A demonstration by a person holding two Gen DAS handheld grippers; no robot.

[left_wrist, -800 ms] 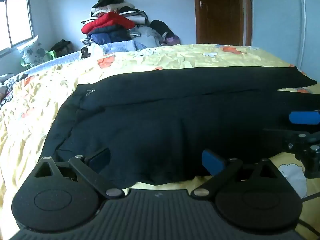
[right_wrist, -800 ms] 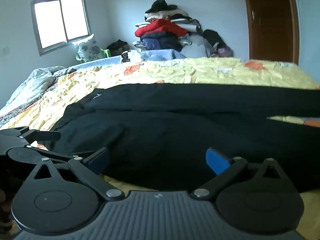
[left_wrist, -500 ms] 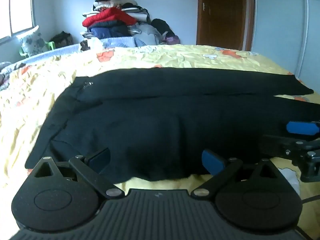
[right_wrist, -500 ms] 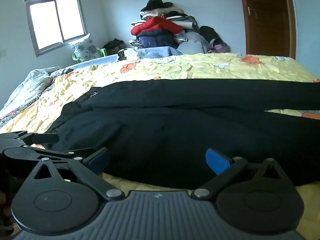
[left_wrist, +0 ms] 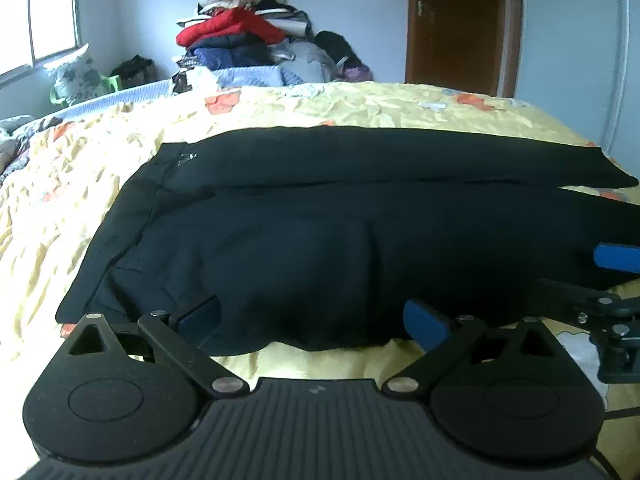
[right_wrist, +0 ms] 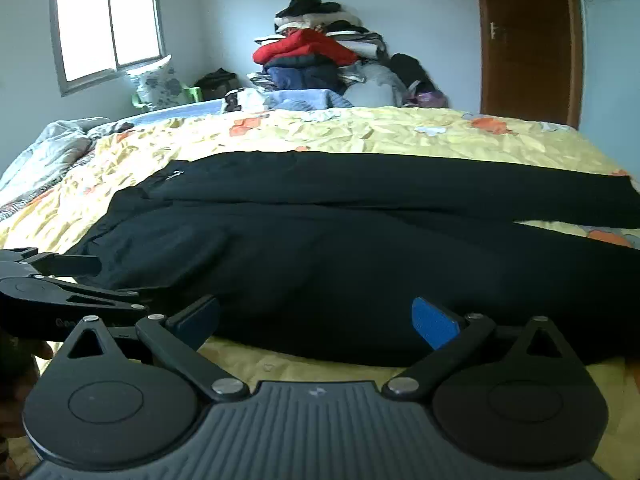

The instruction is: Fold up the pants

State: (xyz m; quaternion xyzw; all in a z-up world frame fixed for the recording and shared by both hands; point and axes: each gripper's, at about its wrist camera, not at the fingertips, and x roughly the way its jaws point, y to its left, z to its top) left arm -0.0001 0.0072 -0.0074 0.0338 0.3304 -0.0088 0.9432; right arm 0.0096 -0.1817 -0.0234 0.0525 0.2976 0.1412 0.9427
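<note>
Black pants [left_wrist: 320, 240] lie spread flat on the yellow bedspread, waist to the left, two legs running right; they also show in the right wrist view [right_wrist: 340, 248]. My left gripper [left_wrist: 312, 316] is open and empty, its blue pads at the near hem edge of the pants by the waist end. My right gripper [right_wrist: 316, 316] is open and empty, at the near edge of the closer leg. The right gripper's fingers [left_wrist: 616, 258] show at the right of the left wrist view. The left gripper's fingers [right_wrist: 72, 266] show at the left of the right wrist view.
The yellow flowered bedspread [left_wrist: 360, 104] covers a wide bed. A pile of clothes [right_wrist: 316, 56] stands against the far wall. A brown door [right_wrist: 524, 40] is at the back right, a window [right_wrist: 106, 28] and a pillow [right_wrist: 156, 80] at the back left.
Both grippers have shifted slightly left and risen a little over the near edge of the pants. Both stay open. The pants have not moved.
</note>
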